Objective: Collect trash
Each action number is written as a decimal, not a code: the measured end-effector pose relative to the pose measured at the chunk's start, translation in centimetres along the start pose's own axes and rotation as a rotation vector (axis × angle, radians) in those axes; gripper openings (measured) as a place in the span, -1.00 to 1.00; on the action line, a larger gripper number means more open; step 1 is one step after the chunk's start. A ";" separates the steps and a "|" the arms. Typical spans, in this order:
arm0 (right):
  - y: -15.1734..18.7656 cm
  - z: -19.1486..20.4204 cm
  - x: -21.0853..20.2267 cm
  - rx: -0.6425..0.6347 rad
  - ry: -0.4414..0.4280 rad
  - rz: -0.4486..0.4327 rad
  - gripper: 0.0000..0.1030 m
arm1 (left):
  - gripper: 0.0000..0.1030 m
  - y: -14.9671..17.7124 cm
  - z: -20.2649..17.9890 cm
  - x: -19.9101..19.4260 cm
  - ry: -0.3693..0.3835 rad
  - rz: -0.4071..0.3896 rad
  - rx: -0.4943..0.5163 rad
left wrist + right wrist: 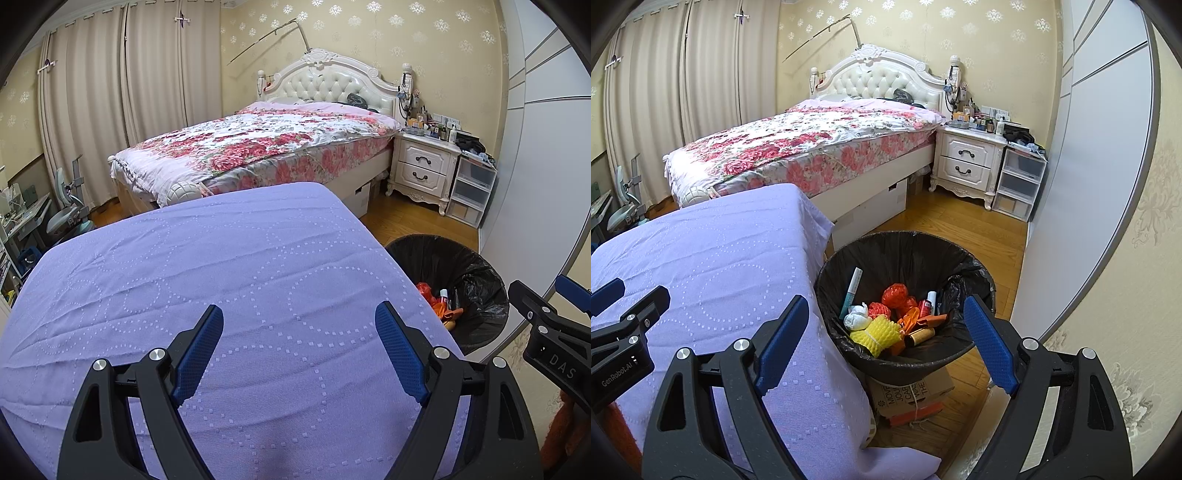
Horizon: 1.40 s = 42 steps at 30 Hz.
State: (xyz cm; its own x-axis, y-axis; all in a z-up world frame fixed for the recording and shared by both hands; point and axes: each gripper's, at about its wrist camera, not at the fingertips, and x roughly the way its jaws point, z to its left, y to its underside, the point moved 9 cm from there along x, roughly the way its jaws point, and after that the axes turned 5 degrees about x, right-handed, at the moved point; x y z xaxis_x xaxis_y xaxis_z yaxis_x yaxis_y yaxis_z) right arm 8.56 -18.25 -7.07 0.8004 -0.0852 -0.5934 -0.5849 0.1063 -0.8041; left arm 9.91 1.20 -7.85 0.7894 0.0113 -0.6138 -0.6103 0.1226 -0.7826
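A bin lined with a black bag (905, 254) stands on the floor right of the purple-covered table (720, 258). It holds several pieces of trash: yellow foam net (875, 334), orange net (895, 295), a white wad (857, 319), a teal tube (851, 291), a small bottle (931, 299). My right gripper (886, 332) is open and empty above the bin's near rim. My left gripper (301, 341) is open and empty above the bare purple cloth (221, 277). The bin (458, 266) also shows in the left wrist view, with the right gripper (554, 332) beside it.
A cardboard box (912, 395) sits under the bin. A bed with floral cover (812, 147), a white nightstand (967, 162), plastic drawers (1019, 184) and a white wardrobe (1089, 166) lie beyond. Wood floor (960, 229) runs between them. A desk and chair (62, 214) are at the left.
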 end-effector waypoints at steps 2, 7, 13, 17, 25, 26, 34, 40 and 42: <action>0.0 0.0 0.0 0.000 0.001 0.001 0.63 | 0.59 0.1 0.0 0.0 0.001 0.001 0.000; 0.1 0.0 0.1 0.000 0.001 0.002 0.63 | 0.59 0.0 0.0 0.0 0.000 0.002 -0.001; 0.1 0.0 0.1 0.001 0.001 0.003 0.63 | 0.59 0.3 -0.1 0.2 0.001 0.005 -0.002; 0.0 0.0 0.1 0.000 0.001 0.004 0.63 | 0.59 0.3 -0.1 0.2 0.000 0.006 -0.004; 0.7 0.1 0.1 -0.007 -0.003 0.009 0.63 | 0.59 0.8 0.4 0.4 -0.005 0.006 -0.024; 0.8 0.3 0.2 -0.009 -0.004 0.011 0.63 | 0.59 0.8 0.6 0.3 -0.014 0.004 -0.024; 1.0 1.2 0.2 -0.018 -0.011 0.016 0.63 | 0.59 1.0 1.6 0.4 -0.024 0.004 -0.047; 1.0 2.8 0.2 -0.034 -0.041 0.031 0.63 | 0.59 1.3 2.9 1.0 -0.044 0.021 -0.041; 0.9 3.9 0.6 -0.047 -0.063 0.040 0.63 | 0.63 1.6 4.3 1.5 -0.069 0.036 -0.056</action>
State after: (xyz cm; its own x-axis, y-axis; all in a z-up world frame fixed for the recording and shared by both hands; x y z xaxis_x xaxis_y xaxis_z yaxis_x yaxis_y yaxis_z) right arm 9.03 -14.31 -7.96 0.7821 -0.0196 -0.6229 -0.6209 0.0614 -0.7815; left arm 10.40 5.67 -9.56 0.7686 0.0832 -0.6343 -0.6394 0.0651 -0.7661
